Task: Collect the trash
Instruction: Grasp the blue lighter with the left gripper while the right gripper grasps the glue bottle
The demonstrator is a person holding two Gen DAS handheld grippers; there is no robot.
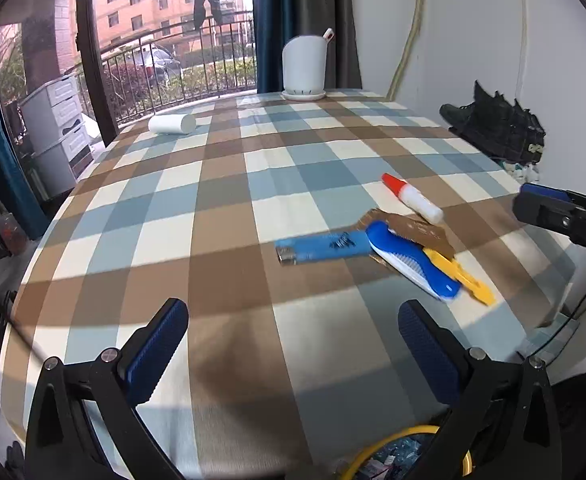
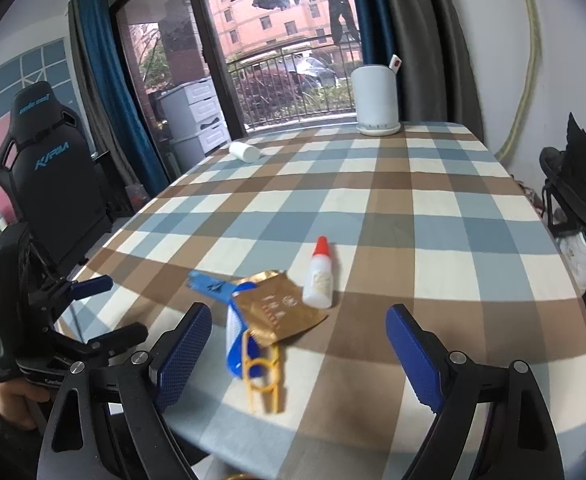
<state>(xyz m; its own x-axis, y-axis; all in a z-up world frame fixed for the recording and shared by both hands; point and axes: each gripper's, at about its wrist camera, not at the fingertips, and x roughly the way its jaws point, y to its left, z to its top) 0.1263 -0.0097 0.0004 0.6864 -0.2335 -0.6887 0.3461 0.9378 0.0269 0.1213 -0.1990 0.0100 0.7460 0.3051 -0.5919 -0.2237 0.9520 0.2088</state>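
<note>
Spread wide over checked cloth table [image 1: 221, 184], left gripper [image 1: 293, 344] and right gripper [image 2: 299, 344], ribbed blue pads [image 2: 185, 356] gripping nothing. Ahead, clustered near the front edge: crinkled gold foil wrapper [image 2: 281, 308], blue plastic brush [image 1: 413, 264], yellow plastic clip [image 2: 263, 376], flat blue packet [image 1: 321, 246], red-capped white glue bottle [image 2: 319, 276].

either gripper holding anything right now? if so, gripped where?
Nothing held. The left gripper and right gripper both stand open above the checked tablecloth, with nothing between their fingers.
</note>
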